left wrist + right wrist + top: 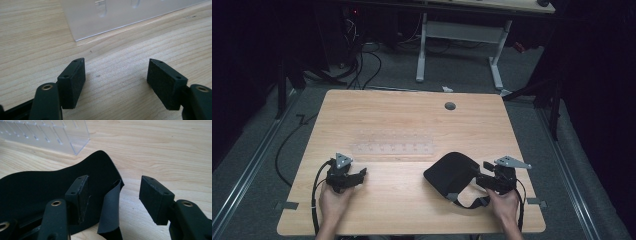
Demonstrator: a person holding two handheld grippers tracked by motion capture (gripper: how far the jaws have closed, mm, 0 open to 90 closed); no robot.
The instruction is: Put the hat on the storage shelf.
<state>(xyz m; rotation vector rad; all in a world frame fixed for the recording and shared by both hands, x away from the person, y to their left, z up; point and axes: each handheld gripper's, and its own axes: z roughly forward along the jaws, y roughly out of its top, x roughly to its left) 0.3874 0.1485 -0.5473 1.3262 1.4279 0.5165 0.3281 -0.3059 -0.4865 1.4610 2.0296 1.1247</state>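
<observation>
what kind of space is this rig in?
Likely a lab or recording workspace: a wooden desk with a cable grommet, loose cables on grey carpet, and another height-adjustable desk frame behind, with dark surroundings.

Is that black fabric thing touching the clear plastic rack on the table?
Apart. In the right gripper view, bare wood shows between the black fabric piece and the clear rack; the high view shows the same gap.

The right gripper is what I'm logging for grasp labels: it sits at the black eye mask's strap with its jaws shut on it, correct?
Not quite. The right gripper is at the black eye mask, with the strap between its jaws, but they stand open, not shut on it. The right gripper view shows the wide gap.
</observation>
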